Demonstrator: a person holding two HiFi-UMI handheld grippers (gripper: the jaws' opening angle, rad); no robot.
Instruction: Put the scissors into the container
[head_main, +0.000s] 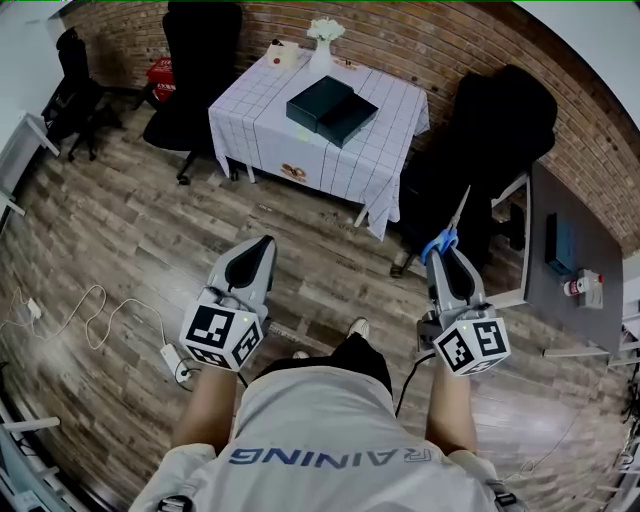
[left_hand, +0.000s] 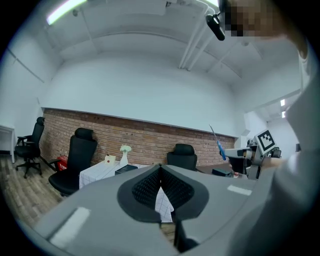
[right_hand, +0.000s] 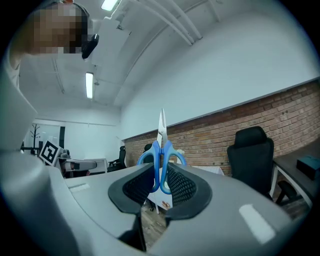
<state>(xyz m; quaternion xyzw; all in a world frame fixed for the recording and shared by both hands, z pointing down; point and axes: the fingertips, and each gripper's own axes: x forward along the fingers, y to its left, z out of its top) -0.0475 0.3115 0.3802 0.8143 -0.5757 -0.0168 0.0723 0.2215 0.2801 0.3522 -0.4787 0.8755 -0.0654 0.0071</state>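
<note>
Blue-handled scissors (right_hand: 161, 155) stand upright in my right gripper (right_hand: 160, 172), which is shut on their handles, blades pointing up. In the head view the scissors (head_main: 446, 236) stick out ahead of the right gripper (head_main: 446, 256), over the wooden floor. The dark open container (head_main: 332, 110) lies on the white checked table (head_main: 390, 130) far ahead, well away from both grippers. My left gripper (head_main: 258, 250) is shut with nothing in it; in its own view the left gripper (left_hand: 160, 184) has its jaws pressed together, and the scissors (left_hand: 218, 142) show far right.
Black office chairs (head_main: 195, 60) stand left and right (head_main: 490, 140) of the table. A white vase with flowers (head_main: 323, 42) and a small box sit at the table's far edge. A grey desk (head_main: 570, 260) is at the right. A cable and power strip (head_main: 170, 365) lie on the floor at left.
</note>
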